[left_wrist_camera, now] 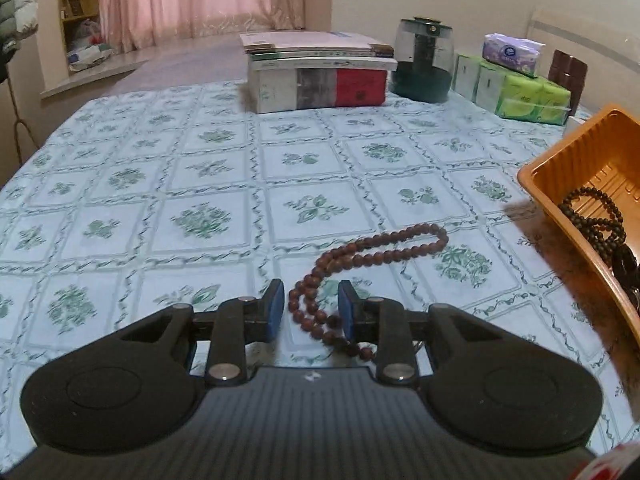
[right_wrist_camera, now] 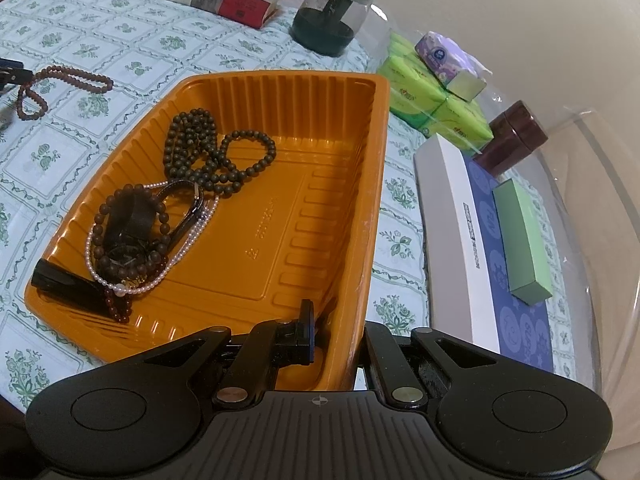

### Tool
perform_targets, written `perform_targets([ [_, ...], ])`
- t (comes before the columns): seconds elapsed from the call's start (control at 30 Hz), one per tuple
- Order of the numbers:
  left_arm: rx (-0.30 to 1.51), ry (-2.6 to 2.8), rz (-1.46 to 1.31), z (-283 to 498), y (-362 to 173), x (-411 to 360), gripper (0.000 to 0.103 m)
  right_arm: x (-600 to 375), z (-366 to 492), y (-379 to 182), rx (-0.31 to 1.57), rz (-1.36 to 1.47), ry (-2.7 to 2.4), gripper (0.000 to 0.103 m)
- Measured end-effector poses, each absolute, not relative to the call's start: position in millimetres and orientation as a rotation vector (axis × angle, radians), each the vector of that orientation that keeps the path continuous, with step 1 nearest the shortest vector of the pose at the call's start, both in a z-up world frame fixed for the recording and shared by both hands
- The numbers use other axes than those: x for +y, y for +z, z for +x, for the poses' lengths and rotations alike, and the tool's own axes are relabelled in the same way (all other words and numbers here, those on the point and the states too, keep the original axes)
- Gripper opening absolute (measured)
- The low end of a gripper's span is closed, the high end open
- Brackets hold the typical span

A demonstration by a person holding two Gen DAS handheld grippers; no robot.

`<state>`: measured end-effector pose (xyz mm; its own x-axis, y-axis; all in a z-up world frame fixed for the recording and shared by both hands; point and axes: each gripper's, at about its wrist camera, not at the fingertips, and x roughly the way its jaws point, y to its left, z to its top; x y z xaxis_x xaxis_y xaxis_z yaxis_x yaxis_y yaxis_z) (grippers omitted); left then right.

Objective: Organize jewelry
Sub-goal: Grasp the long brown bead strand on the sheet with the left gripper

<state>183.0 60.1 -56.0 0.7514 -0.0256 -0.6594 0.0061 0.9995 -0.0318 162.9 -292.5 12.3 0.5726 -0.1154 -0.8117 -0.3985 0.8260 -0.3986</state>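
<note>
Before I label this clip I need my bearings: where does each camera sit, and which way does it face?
Left wrist: on the left gripper, low over the table, looking along open fingers that straddle the brown bead string; books and curtain beyond; only the gripper shows.
Right wrist: on the right gripper, looking down into the orange tray, its fingers either side of the near wall; only the gripper shows.
Shared: tray, bead string, books, glass jar, tissue packs.

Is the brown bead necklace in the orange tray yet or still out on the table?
Out. The brown bead necklace lies on the tablecloth, between the open left gripper, outside the orange tray.
</note>
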Motion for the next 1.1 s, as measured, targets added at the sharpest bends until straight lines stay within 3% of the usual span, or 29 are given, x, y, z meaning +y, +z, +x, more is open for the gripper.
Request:
perform_targets([
  [0.17,0.74,-0.019,0.055,194.2,-67.2,51.7,0.02,-292.9,163.6,11.8,0.963,-0.596,0.177,0.005],
  [0.23,0.754,-0.011,0.079,197.4,-68.1,52.0,0.01,-293.0,163.5,11.8,0.963,-0.597,0.177,0.005],
  [0.33,0.749,-0.037,0.096,196.7,-63.2,54.8,0.005,-293.1,163.6,11.9,0.963,-0.596,0.178,0.005],
  [0.57,0.687,-0.08,0.164,186.3,-25.4,55.0,0.005,-293.0,163.5,11.7,0.961,-0.596,0.178,0.005],
  [1.1,0.453,-0.231,0.275,166.7,122.6,52.2,0.005,-292.6,161.6,14.0,0.955,-0.6,0.176,0.005],
])
